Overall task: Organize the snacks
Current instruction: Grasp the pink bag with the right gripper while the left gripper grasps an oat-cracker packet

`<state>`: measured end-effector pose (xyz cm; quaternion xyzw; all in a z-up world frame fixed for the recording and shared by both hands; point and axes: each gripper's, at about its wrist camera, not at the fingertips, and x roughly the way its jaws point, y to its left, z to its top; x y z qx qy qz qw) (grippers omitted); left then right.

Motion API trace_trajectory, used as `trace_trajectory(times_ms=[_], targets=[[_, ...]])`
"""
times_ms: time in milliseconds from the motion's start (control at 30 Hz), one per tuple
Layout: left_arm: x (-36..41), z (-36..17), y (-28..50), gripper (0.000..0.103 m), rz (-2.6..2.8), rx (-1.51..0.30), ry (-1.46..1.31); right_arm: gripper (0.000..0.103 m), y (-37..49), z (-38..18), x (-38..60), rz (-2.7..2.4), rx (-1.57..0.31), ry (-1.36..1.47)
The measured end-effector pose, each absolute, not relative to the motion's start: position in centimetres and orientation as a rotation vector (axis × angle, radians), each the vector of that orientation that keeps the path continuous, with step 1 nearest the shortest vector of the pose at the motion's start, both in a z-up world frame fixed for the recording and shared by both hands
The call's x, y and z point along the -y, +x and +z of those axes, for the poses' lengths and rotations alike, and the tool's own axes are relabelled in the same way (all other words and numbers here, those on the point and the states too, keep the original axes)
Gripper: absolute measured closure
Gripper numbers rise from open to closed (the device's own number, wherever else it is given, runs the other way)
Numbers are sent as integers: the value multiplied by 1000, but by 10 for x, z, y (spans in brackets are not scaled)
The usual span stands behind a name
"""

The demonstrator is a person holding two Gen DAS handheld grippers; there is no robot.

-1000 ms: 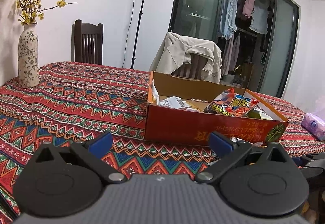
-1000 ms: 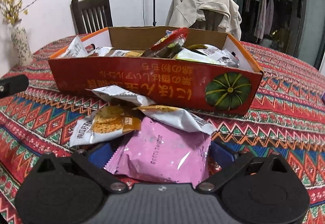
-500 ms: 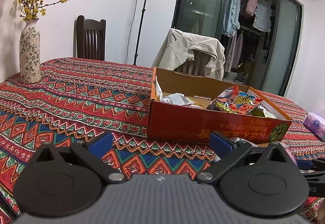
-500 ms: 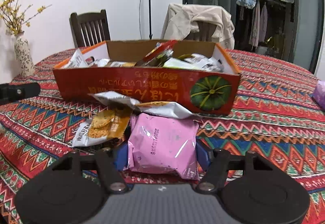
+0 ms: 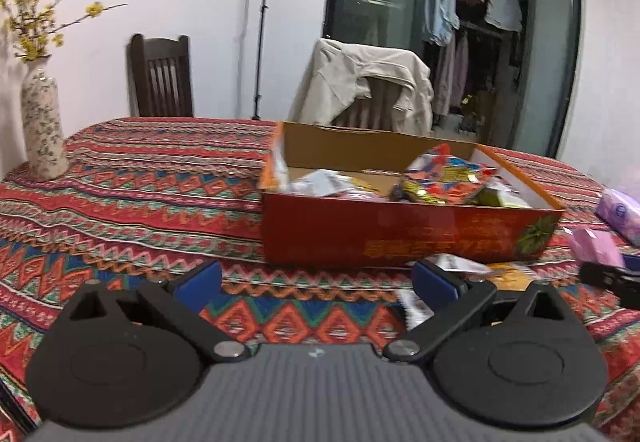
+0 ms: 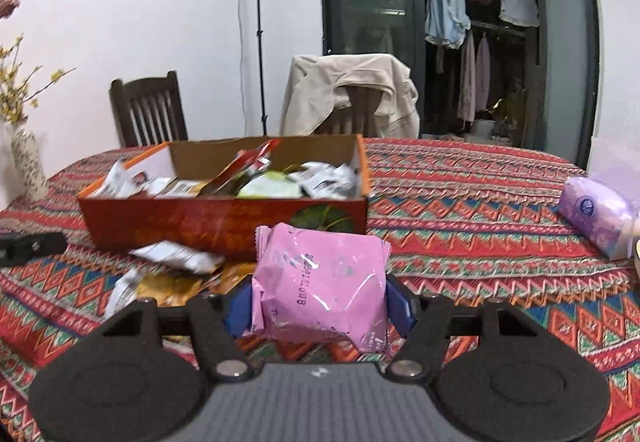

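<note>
right gripper (image 6: 319, 302): blue pads pressed on both sides of a pink packet (image 6: 322, 284), which is held clear of the cloth (image 6: 480, 209). a second ago the jaws stood wide with the packet flat on the cloth between them; half a second ago they had closed on it where it lay. now the packet sits higher in the right view, its top edge overlapping the front wall of the box (image 6: 224, 219).

left gripper (image 5: 318, 278): jaws wide, nothing between them, cloth showing in the gap; as wide as in both earlier frames. in the left view the pink packet shows at far right, beside the dark tip of the right gripper.

box: red-orange carton, open top, on the cloth, holding mixed snack packs; a tall red pack (image 6: 244, 167) leans inside. unchanged.

loose packs (image 6: 176, 268): one white, one orange-yellow, lying on the cloth in front of the box, left of the right gripper. same spot as before; the pink packet no longer lies against them.

tissue pack (image 6: 596, 211): lilac, on the cloth at far right, well apart from the box.

vase (image 5: 42, 125): patterned, yellow sprigs, far left on the cloth.
</note>
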<state>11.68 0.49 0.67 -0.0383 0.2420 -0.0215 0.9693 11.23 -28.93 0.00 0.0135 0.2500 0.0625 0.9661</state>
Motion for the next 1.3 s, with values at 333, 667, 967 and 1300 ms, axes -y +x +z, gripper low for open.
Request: trace_trajectory(times_ms=[333, 667, 967, 1300], targets=[[51, 1, 144, 0, -71, -649, -54, 36, 127, -17, 309, 136, -494, 134], [95, -20, 167, 0, -32, -723, -14, 36, 128, -22, 309, 133, -503, 154], [101, -37, 177, 0, 26, -765, 0, 36, 127, -22, 309, 147, -506, 156], [105, -38, 170, 3, 21, -754, 8, 35, 128, -24, 307, 148, -514, 154]])
